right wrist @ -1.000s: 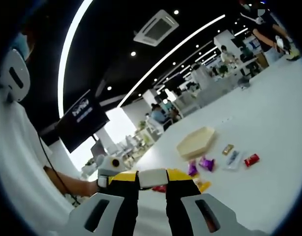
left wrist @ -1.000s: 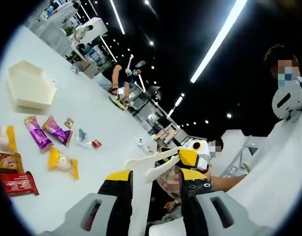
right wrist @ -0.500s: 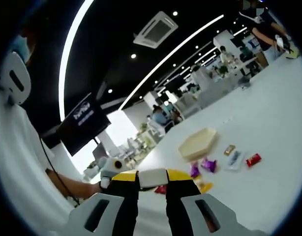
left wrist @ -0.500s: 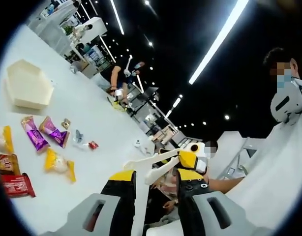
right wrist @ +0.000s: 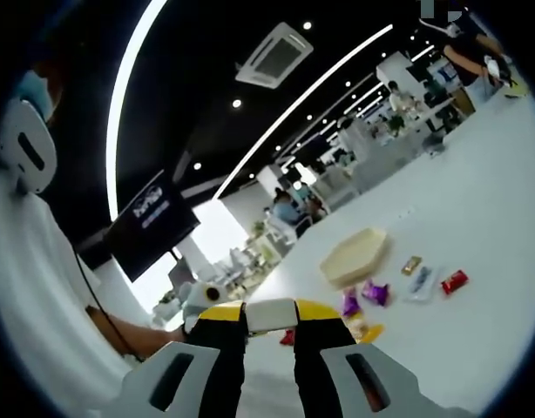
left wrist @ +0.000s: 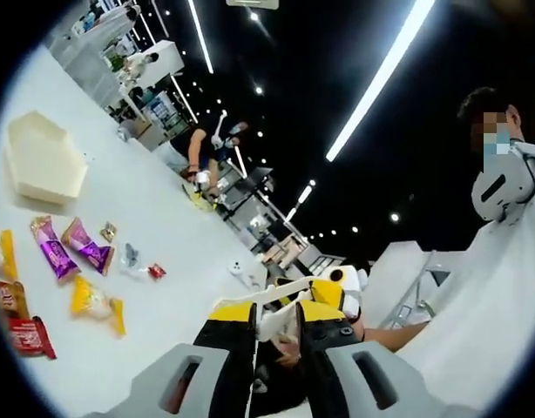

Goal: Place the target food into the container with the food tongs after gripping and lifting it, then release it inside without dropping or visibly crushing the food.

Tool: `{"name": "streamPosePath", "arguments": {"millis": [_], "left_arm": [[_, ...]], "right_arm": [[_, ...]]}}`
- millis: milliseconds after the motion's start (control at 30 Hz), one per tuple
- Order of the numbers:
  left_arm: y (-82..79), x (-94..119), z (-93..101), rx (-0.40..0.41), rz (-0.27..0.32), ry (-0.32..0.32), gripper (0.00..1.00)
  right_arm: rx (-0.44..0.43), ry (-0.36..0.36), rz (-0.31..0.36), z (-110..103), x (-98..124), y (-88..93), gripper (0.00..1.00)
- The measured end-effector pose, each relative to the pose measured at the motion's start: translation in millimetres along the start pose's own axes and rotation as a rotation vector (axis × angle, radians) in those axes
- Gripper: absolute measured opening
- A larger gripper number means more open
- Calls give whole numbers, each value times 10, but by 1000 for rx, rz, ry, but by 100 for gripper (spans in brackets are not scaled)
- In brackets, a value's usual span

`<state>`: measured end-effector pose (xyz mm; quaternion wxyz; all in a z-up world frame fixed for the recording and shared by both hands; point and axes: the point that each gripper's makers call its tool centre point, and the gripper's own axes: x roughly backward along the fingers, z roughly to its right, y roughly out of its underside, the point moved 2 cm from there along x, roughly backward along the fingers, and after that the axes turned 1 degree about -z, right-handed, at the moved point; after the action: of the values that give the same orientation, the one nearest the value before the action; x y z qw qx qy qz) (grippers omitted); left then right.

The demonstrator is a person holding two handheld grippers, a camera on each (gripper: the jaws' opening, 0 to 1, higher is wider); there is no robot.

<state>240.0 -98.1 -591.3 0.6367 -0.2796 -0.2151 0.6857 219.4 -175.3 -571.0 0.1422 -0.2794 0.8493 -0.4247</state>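
Now my left gripper (left wrist: 274,315) clamps the white food tongs (left wrist: 269,306) between its jaws, and my right gripper (right wrist: 269,313) pinches their other end. Snack packets (left wrist: 76,252) lie in a loose cluster on the white tabletop (left wrist: 163,235), just beside the cream hexagonal container (left wrist: 43,158).
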Motion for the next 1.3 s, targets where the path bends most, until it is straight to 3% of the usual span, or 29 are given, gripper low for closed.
{"name": "streamPosePath", "arguments": {"millis": [200,367,800,1133,1300], "left_arm": [[-43,-17,28,21,21,15,13],[-143,-6,51,84,69,49,8],[-168,-54,80,92,93,64,7],[-155,-66,80,52,93,59,7],[-138,-68,112,53,89,75,13]], "right_arm": [[-28,-14,15,-15,-7,-15,20],[-65,-36,44,-39,-14,-72,20],[-105,-42,65,-8,16,-95,20],[-108,-44,64,1,20,-95,20],[-131,-37,92,34,34,-133,20]]}}
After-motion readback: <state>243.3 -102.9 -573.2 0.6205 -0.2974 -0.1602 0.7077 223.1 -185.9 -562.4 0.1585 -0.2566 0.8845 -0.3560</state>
